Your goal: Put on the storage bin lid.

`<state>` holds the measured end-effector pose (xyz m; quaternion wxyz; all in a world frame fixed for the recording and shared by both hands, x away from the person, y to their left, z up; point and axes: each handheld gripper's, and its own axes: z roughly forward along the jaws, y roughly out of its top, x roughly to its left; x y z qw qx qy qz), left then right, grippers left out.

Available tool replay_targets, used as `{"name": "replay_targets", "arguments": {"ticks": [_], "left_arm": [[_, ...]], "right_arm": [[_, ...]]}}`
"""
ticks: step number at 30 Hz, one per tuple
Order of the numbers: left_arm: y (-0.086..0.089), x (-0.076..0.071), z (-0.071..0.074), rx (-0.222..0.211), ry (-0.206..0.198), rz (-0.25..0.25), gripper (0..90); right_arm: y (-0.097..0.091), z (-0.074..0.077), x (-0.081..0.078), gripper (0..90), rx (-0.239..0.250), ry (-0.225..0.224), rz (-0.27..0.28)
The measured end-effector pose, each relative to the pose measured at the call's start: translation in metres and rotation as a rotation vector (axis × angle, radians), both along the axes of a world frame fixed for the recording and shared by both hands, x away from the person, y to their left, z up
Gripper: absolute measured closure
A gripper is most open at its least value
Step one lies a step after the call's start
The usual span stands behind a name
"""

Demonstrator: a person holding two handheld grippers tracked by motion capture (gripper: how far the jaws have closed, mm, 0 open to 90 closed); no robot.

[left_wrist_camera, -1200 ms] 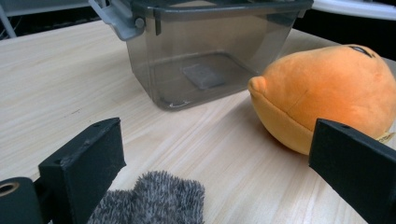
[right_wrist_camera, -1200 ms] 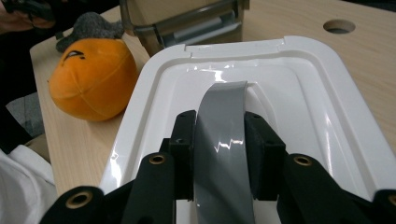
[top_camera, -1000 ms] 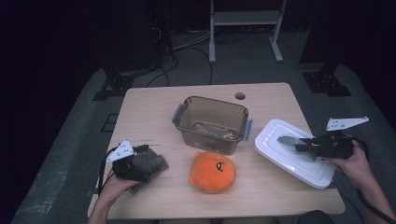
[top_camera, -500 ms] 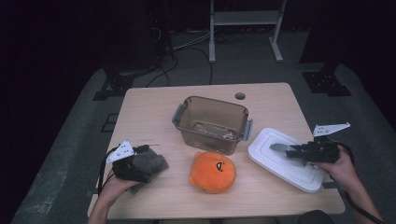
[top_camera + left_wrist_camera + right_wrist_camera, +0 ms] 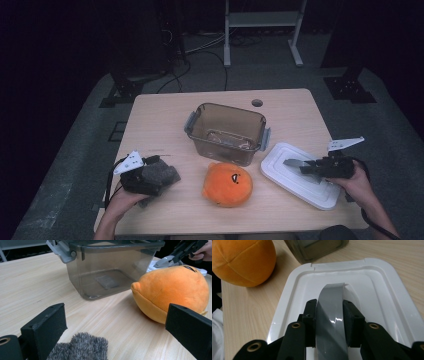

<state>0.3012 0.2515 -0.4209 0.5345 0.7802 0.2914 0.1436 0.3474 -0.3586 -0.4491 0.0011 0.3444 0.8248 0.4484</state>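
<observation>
1. Gripping a grey strip flat between its jaws, my right gripper has the strip's free end curving down toward the recess of the white lid. I can't tell whether the end touches.
2. The jaws of my left gripper stand wide apart, with a fuzzy grey cloth lying on the bench between them, not pinched.
3. I judge that this step is bringing the strip onto the lid. The next move calls for setting it flat in the recess and parting the jaws without dragging it.
4. The right hand holds its gripper nearly level, pointing across the lid toward the plush.
5. The left hand rests low at the near edge, aimed at the box.
</observation>
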Motion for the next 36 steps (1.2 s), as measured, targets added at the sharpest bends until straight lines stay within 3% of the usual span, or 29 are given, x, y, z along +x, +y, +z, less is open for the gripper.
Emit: {"name": "replay_targets", "arguments": {"ticks": [12, 22, 36], "left_arm": [[-0.001, 0.0, -0.001, 0.001, 0.003, -0.003, 2.8], [-0.002, -0.001, 0.0, 0.001, 0.002, -0.004, 2.8], [0.0, -0.001, -0.001, 0.002, 0.0, 0.005, 2.4]], "right_arm": [[-0.002, -0.011, -0.003, 66.3, 0.027, 0.021, -0.011], [0.0, 0.008, -0.007, 54.7, 0.022, -0.026, -0.017], [0.025, 0.038, -0.011, 40.8, 0.062, -0.081, 0.042]]}}
